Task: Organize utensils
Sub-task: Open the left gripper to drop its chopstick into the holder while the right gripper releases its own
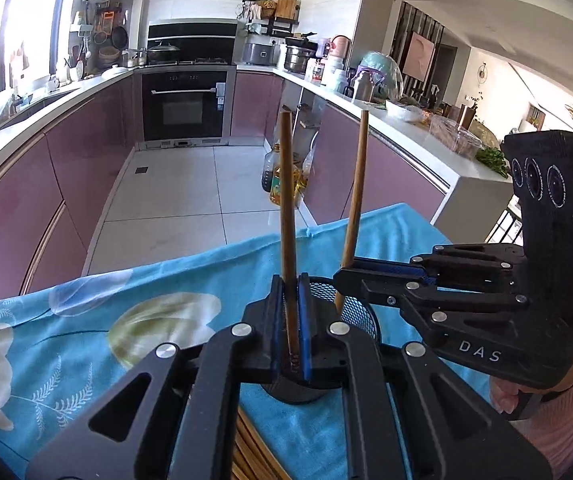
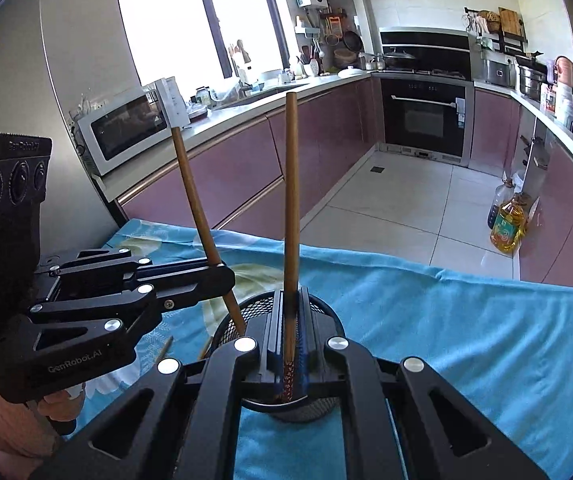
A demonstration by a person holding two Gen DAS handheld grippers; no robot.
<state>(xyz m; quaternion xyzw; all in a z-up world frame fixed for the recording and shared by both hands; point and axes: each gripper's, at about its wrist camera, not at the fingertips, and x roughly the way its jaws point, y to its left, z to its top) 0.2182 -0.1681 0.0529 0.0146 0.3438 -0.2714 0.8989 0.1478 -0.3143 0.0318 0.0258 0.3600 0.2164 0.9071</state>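
Observation:
My left gripper (image 1: 291, 296) is shut on a brown chopstick (image 1: 287, 208) that stands upright over a black mesh holder (image 1: 360, 310). My right gripper (image 2: 291, 312) is shut on a second brown chopstick (image 2: 291, 184), also upright over the holder (image 2: 246, 312). In the left wrist view the right gripper (image 1: 342, 274) comes in from the right with its chopstick (image 1: 356, 188) reaching down into the holder. In the right wrist view the left gripper (image 2: 226, 272) comes in from the left with its chopstick (image 2: 196, 204) tilted into the holder. More chopsticks (image 1: 250, 444) lie on the cloth near me.
The holder stands on a table under a blue flowered cloth (image 1: 86, 340), whose far edge drops to the tiled kitchen floor (image 1: 174, 200). Oil bottles (image 2: 506, 224) stand on the floor by the purple cabinets. A microwave (image 2: 126, 128) sits on the left counter.

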